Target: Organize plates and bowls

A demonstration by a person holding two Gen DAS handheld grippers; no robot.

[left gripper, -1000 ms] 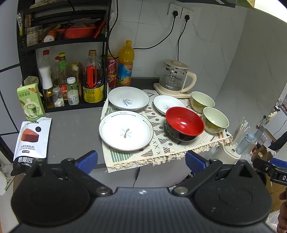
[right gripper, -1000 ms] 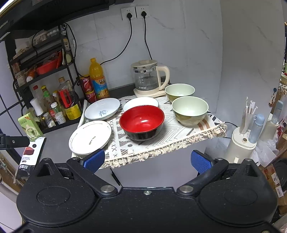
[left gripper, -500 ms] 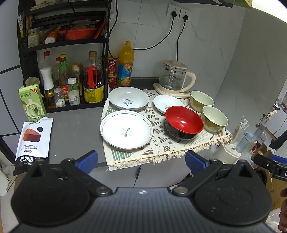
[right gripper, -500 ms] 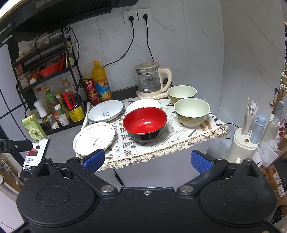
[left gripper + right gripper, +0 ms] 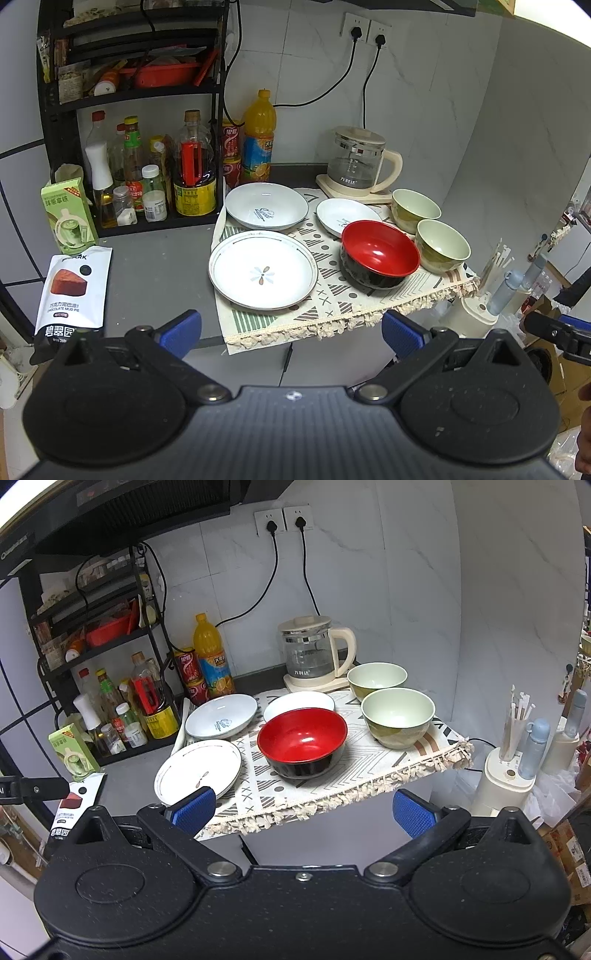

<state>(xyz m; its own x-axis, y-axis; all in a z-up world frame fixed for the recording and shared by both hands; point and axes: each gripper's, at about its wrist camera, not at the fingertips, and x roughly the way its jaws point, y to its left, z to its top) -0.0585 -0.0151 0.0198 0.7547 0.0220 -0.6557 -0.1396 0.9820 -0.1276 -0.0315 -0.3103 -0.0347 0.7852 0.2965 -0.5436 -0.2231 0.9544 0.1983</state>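
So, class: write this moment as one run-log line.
left gripper: open, empty | right gripper: open, empty | red bowl, three plates, two green bowls: unstacked on cloth | stage: approach

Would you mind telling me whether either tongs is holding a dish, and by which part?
Nothing is held: left tongs and right tongs are both open and empty.

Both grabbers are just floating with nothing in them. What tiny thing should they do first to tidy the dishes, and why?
Probably ease the right gripper forward toward the nearer pale green bowl. Both grippers are open and empty, short of the patterned cloth, and nothing is stacked yet. That bowl sits closest to the right side, next to its matching pale green bowl, so nesting them looks an easy start.
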